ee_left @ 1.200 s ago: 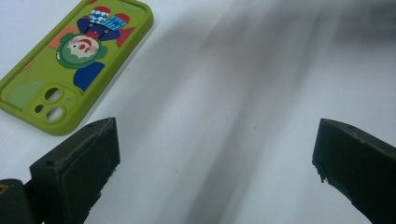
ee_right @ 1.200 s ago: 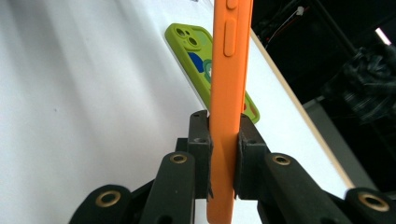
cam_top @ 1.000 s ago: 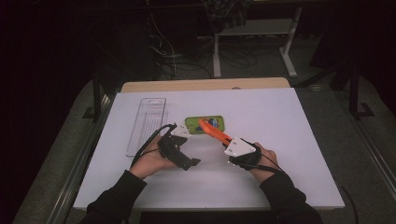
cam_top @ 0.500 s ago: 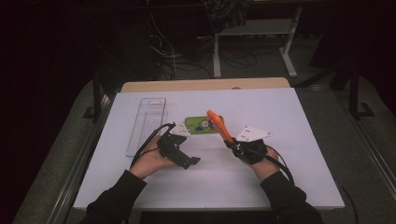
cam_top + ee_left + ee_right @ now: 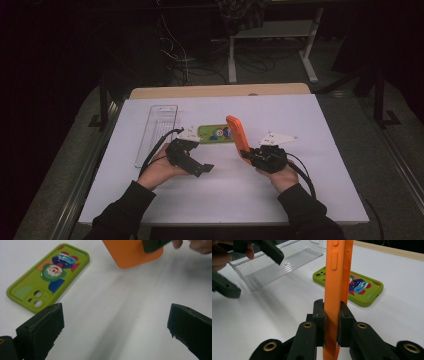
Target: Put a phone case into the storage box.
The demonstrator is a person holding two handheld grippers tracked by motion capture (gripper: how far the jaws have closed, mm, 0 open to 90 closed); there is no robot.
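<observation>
White paper covers the table [image 5: 320, 200], dark room behind. At ten o'clock lies a clear plastic tray [image 5: 157, 132]. Left hand-held gripper [image 5: 192, 162], jaws wide and empty, rests at eight o'clock. Centre: a green phone case [image 5: 212, 133], flat. Right hand-held gripper [image 5: 250, 154], at four o'clock, clamps an orange phone case [image 5: 236, 134] tilted on edge.

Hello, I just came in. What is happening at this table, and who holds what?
A person works at a white table with a gripper in each hand. The right gripper is shut on an orange phone case, held upright above the table. The left gripper is open with nothing between its fingers, low over the table. A green phone case with a clown picture lies flat between the hands. A clear plastic tray sits to the left.
</observation>
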